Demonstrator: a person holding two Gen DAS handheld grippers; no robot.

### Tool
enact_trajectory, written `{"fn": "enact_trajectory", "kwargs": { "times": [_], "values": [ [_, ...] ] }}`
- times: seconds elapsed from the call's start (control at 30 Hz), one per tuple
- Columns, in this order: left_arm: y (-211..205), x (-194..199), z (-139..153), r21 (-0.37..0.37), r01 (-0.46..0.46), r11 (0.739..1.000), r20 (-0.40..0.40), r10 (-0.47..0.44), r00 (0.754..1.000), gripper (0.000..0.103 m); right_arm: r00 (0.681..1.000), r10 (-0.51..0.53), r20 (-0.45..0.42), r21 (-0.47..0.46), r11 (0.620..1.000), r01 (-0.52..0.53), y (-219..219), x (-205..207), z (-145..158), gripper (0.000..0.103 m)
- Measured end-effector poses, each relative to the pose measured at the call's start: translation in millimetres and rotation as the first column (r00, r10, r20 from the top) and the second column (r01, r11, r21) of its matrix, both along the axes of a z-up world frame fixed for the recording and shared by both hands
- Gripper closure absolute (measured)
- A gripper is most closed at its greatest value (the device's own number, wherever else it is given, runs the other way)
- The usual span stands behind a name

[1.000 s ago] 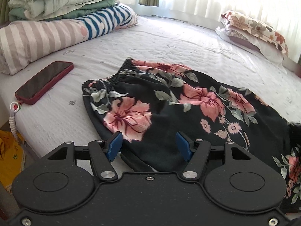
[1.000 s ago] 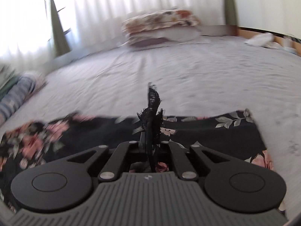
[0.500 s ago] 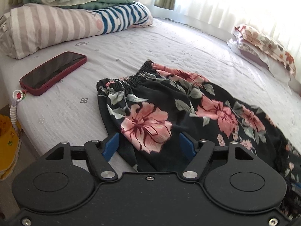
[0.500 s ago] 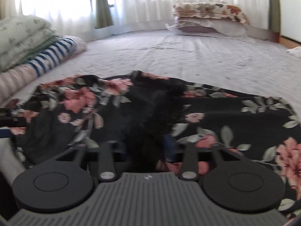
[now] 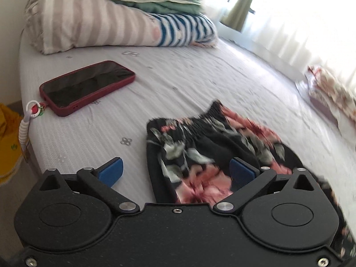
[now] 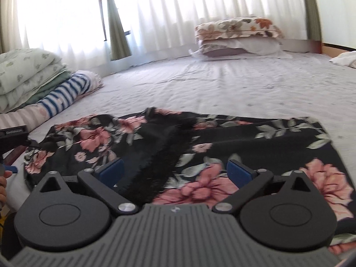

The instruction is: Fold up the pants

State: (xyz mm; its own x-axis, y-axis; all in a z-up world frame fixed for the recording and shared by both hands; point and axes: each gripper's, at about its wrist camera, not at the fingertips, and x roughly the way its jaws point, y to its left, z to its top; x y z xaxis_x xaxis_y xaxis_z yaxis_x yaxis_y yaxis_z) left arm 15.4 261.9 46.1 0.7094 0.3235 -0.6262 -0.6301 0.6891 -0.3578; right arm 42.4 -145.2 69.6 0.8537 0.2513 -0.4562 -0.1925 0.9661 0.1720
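Observation:
Black pants with pink flowers [image 6: 200, 146] lie spread on the grey bed sheet [image 6: 244, 89]. In the left wrist view their gathered waistband [image 5: 200, 120] faces the phone side. My left gripper [image 5: 176, 170] hangs over the waist corner, jaws opening wide, its blue pads [image 5: 111, 170] clear of the cloth below. My right gripper [image 6: 175, 170] hovers over the legs, jaws opening wide too, pads [image 6: 240, 171] not pressing the fabric. The other gripper and a hand [image 6: 4, 178] show at the right wrist view's left edge.
A phone in a red case [image 5: 86, 86] with a beaded strap lies left of the waistband near the bed edge. Striped pillow [image 5: 89, 20] and folded quilts [image 6: 24, 75] sit behind it. Floral pillows [image 6: 238, 35] lie by the curtained window.
My right gripper let go of the dark cloth it pinched and opened wide; the fabric dropped flat. My left gripper opened wider and swung left toward the waistband and phone.

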Motion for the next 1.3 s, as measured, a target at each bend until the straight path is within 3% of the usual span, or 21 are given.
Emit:
{"fn": "enact_trajectory", "kwargs": {
  "times": [0.1, 0.23, 0.3, 0.33, 0.37, 0.4, 0.43, 0.47, 0.53, 0.67, 0.8, 0.87, 0.97, 1.03, 1.1, 1.2, 1.3],
  "values": [
    [10.6, 9.4, -8.7, -0.033, -0.013, 0.999, 0.001, 0.013, 1.0, 0.0, 0.998, -0.056, 0.017, -0.006, 0.998, 0.056, -13.2, -4.2, -0.6, 0.0],
    [10.2, 24.0, -13.0, 0.02, 0.012, 1.0, -0.011, -0.012, 1.0, 0.001, 0.993, -0.114, 0.029, -0.009, 0.993, 0.114, -29.0, -9.1, -1.7, 0.0],
    [7.8, 28.5, -15.0, 0.035, 0.018, 0.999, -0.014, -0.018, 1.0, 0.006, 0.99, -0.136, 0.031, -0.013, 0.991, 0.136, -34.9, -10.2, -2.0, 0.0],
    [5.6, 29.7, -15.1, 0.045, 0.017, 0.999, -0.018, -0.017, 1.0, 0.021, 0.988, -0.148, 0.033, -0.015, 0.989, 0.148, -37.8, -11.2, -2.2, 0.0],
    [3.4, 31.1, -14.5, 0.058, 0.02, 0.998, -0.025, -0.018, 1.0, 0.042, 0.987, -0.157, 0.033, -0.016, 0.987, 0.158, -40.6, -11.7, -2.3, 0.0],
    [0.8, 32.3, -13.4, 0.071, 0.024, 0.997, -0.037, -0.022, 0.999, 0.057, 0.986, -0.163, 0.031, -0.016, 0.986, 0.164, -43.4, -12.3, -2.5, 0.0],
    [-1.2, 33.3, -12.4, 0.073, 0.029, 0.997, -0.05, -0.026, 0.998, 0.08, 0.985, -0.17, 0.031, -0.013, 0.985, 0.17, -46.3, -13.0, -2.7, 0.0],
    [-2.2, 33.3, -11.0, 0.062, 0.038, 0.997, -0.051, -0.034, 0.998, 0.095, 0.984, -0.177, 0.029, -0.01, 0.984, 0.177, -49.0, -13.7, -2.6, 0.0],
    [-7.2, 29.2, -4.4, 0.048, 0.04, 0.998, -0.018, -0.039, 0.999, 0.098, 0.982, -0.186, 0.024, -0.007, 0.983, 0.186, -54.0, -14.8, -2.6, 0.001],
    [-42.6, 21.9, 28.4, 0.192, 0.085, 0.978, 0.047, -0.095, 0.994, 0.099, 0.976, -0.215, -0.008, -0.038, 0.976, 0.215, -64.4, -15.8, -3.5, 0.008],
    [-98.6, 23.2, 69.0, 0.26, 0.223, 0.94, 0.129, -0.263, 0.956, 0.099, 0.967, -0.252, -0.039, -0.049, 0.967, 0.25, -79.9, -20.6, -4.0, 0.015],
    [-138.7, 27.1, 86.9, 0.299, 0.311, 0.902, 0.161, -0.369, 0.915, 0.099, 0.961, -0.273, -0.038, -0.043, 0.961, 0.272, -89.8, -26.4, -1.4, 0.015],
    [-210.2, 35.8, 103.4, 0.331, 0.473, 0.817, 0.181, -0.547, 0.817, 0.099, 0.954, -0.299, -0.035, -0.029, 0.954, 0.298, -107.5, -37.8, 4.8, 0.015],
    [-264.1, 38.9, 103.1, 0.355, 0.578, 0.735, 0.166, -0.658, 0.735, 0.099, 0.947, -0.32, -0.034, -0.022, 0.947, 0.32, -120.1, -46.0, 8.7, 0.015],
    [-317.9, 40.1, 93.3, 0.371, 0.682, 0.63, 0.106, -0.759, 0.643, 0.099, 0.936, -0.35, -0.032, -0.015, 0.937, 0.35, -133.3, -55.0, 11.0, 0.015],
    [-385.2, 38.8, 60.2, 0.29, 0.828, 0.479, -0.002, -0.865, 0.501, 0.098, 0.916, -0.398, -0.036, 0.001, 0.917, 0.399, -155.2, -69.2, 10.5, 0.015],
    [-429.3, 33.7, 25.3, 0.208, 0.909, 0.36, -0.118, -0.914, 0.389, 0.092, 0.895, -0.443, -0.057, 0.009, 0.896, 0.445, -175.4, -79.3, 5.9, 0.015]
  ]
}}
